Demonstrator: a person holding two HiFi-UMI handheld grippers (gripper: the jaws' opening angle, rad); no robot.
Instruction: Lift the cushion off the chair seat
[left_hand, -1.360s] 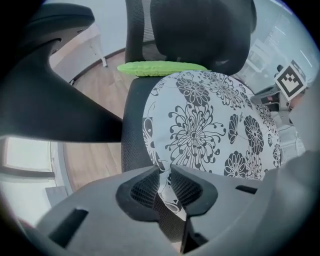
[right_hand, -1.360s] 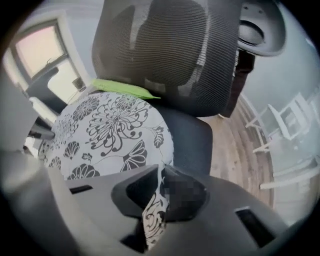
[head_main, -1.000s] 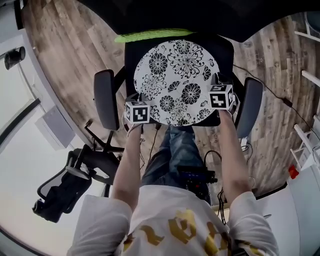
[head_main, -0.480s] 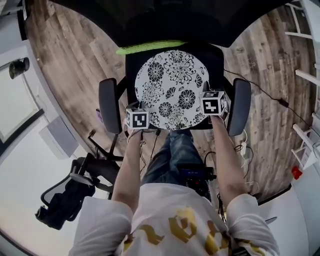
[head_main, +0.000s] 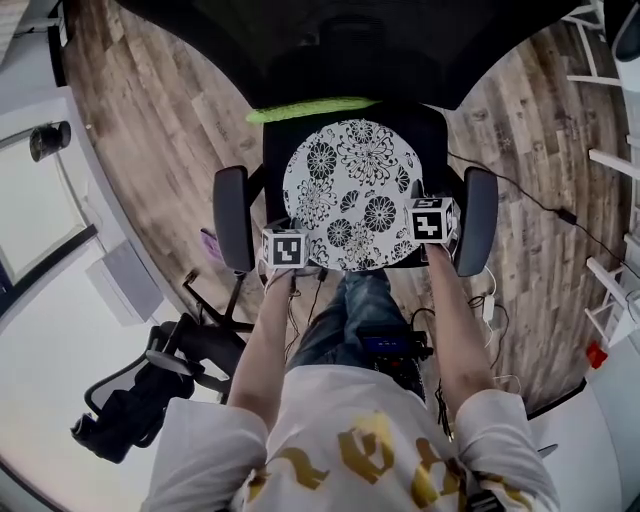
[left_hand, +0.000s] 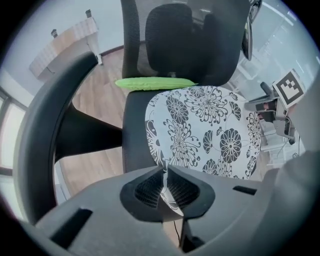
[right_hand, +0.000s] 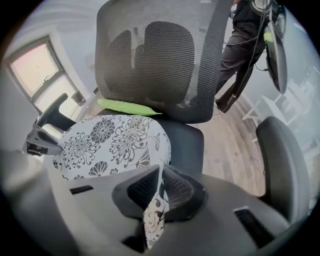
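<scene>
A round white cushion (head_main: 350, 190) with black flower print lies over the black chair seat (head_main: 435, 125). My left gripper (head_main: 285, 250) is shut on the cushion's near left edge, and its pads pinch the cushion's fabric (left_hand: 167, 192) in the left gripper view. My right gripper (head_main: 432, 220) is shut on the near right edge; a fold of the cushion's printed cloth (right_hand: 155, 210) hangs between its pads. The near edge of the cushion (left_hand: 210, 125) is raised off the seat. The cushion (right_hand: 110, 142) also spreads to the left in the right gripper view.
A green strip (head_main: 310, 108) lies at the back of the seat below the mesh backrest (right_hand: 160, 55). Black armrests (head_main: 232, 215) (head_main: 477, 220) flank the seat. Another black chair (head_main: 140, 385) stands at lower left on the wood floor. Cables (head_main: 520, 190) trail to the right.
Both grippers have risen with the cushion's near edge pinched in them. The head view has shifted, so the chair sits slightly further right in the picture.
</scene>
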